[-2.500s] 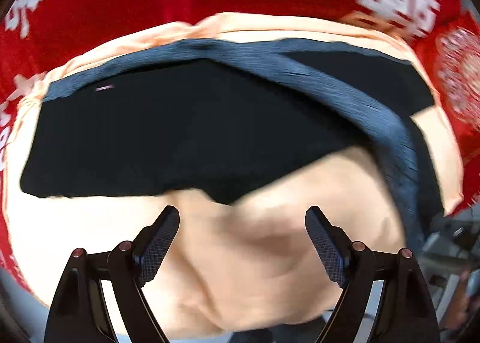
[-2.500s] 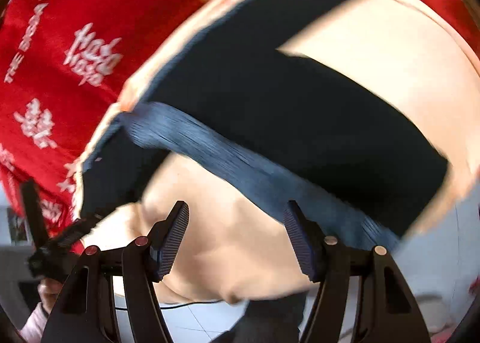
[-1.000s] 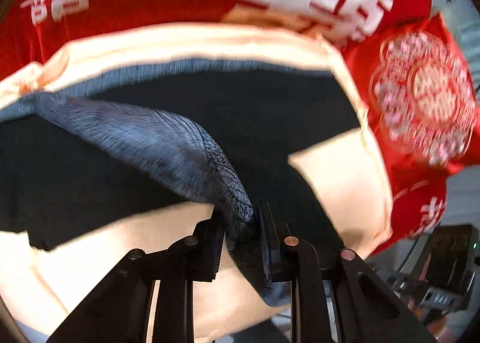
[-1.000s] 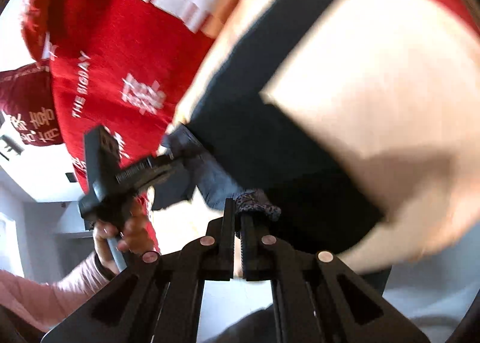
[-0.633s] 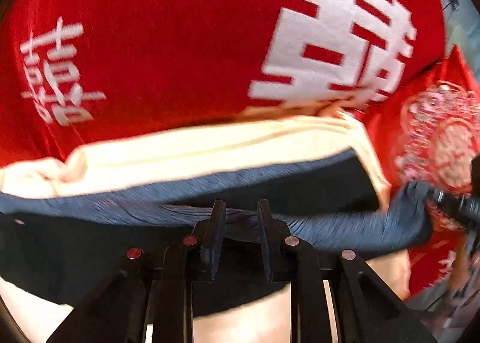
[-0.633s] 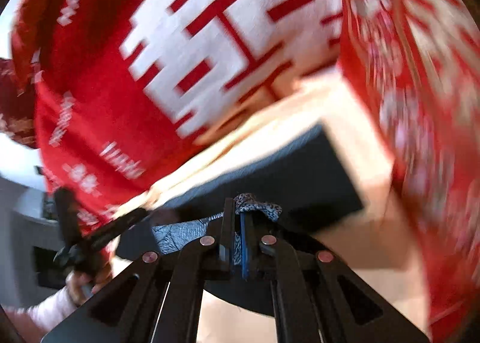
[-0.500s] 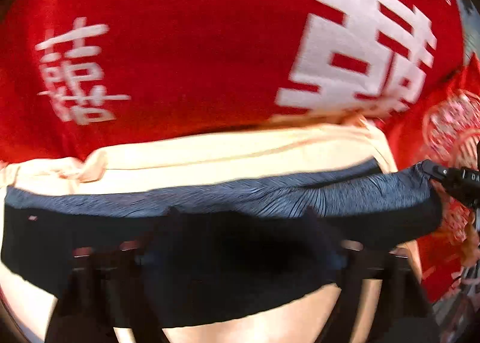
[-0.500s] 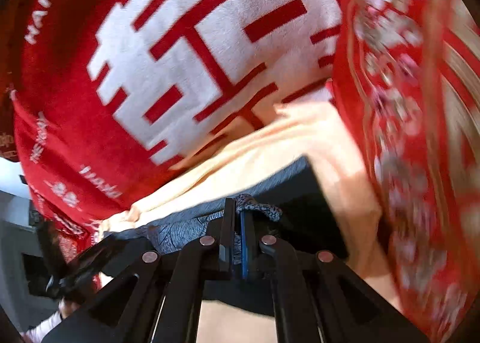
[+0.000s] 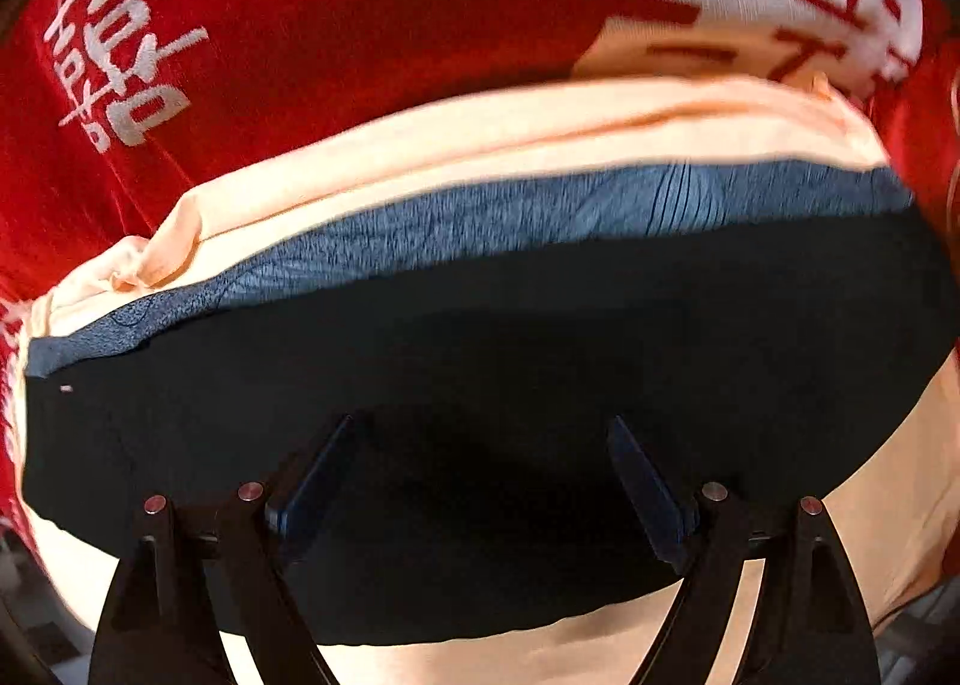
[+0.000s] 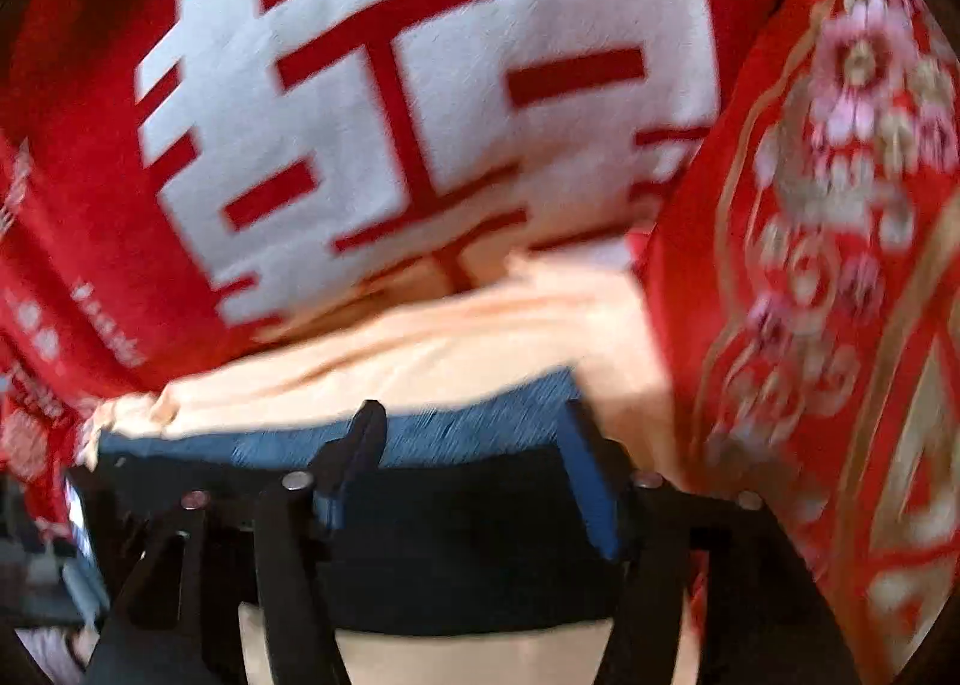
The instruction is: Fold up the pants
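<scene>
Pants: a dark, nearly black garment is seen laid flat as a broad folded band across the peach sheet; its surface is smooth, with no wrinkle made out in the dark cloth.
Waistband: a lighter blue-grey ribbed strip is shown along the far edge of the pants, running from end to end and lying against the peach sheet beyond it.
Pants, near edge: a curved dark hem is seen on the near side of the peach sheet, with bare sheet showing below it.
Pants, right wrist view: the same dark cloth with its blue strip is seen at the right end of the peach sheet; the picture is blurred.
Left gripper: its fingers are spread wide over the dark cloth, and nothing is held between them.
Right gripper: its fingers are spread apart above the blue strip at the right end of the pants, with no cloth pinched.
Red bedding: red fabric with white characters is seen beyond the peach sheet.
Red pillow: a flower-patterned red cushion is seen just right of the peach sheet.
</scene>
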Demonstrator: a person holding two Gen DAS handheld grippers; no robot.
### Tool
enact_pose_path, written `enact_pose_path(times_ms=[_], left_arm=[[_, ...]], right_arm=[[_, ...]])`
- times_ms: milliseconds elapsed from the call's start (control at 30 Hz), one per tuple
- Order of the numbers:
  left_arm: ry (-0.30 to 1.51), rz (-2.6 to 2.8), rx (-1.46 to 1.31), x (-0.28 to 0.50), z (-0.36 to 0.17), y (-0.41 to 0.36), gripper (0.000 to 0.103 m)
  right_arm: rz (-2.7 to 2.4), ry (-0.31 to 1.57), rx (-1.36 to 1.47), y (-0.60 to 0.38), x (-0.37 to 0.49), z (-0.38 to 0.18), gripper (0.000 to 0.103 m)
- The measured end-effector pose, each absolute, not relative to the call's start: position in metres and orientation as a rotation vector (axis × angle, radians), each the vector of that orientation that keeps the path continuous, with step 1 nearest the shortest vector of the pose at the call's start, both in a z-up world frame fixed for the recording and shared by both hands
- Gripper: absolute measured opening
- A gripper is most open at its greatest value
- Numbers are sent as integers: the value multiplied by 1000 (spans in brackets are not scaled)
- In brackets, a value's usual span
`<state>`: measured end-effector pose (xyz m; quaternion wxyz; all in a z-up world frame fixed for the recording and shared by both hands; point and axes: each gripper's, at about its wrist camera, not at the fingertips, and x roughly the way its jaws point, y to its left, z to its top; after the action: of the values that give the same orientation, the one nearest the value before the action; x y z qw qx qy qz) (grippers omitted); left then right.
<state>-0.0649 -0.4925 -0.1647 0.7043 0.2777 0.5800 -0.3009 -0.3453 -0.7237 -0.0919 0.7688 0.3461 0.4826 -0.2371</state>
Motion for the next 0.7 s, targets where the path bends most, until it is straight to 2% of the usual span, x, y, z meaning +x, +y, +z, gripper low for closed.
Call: enact_pose_path(times_ms=[33, 200, 233, 333, 367, 500, 533, 567, 600, 700], left_arm=[[1277, -663, 611, -62, -163, -495, 86], [1265, -609, 610, -38, -174, -507, 86], [1267, -600, 604, -34, -179, -507, 89], [1287, -579, 567, -20, -192, -503, 101], [1294, -586, 551, -15, -193, -501, 101], [1279, -542, 559, -1, -182, -491, 101], [1281, -540, 542, 3, -176, -484, 101], [1286, -537, 524, 6, -170, -475, 101], [1289, -529, 514, 9, -164, -464, 101], [1286, -505, 525, 10, -153, -435, 101]], right_arm=[[-509, 1097, 733, -719, -340, -104, 33], [-589, 1190, 707, -732, -319, -162, 30], [-609, 1169, 717, -739, -318, -167, 26], [-683, 1136, 698, -754, -310, -168, 26], [-703, 1134, 686, -757, -308, -166, 30], [-728, 1138, 736, -755, -318, -155, 33], [-712, 1129, 756, -750, -324, -149, 37], [-703, 1129, 768, -742, -330, -143, 47], [-696, 1129, 775, -735, -336, -139, 50], [-652, 1121, 806, -706, -352, -128, 53]])
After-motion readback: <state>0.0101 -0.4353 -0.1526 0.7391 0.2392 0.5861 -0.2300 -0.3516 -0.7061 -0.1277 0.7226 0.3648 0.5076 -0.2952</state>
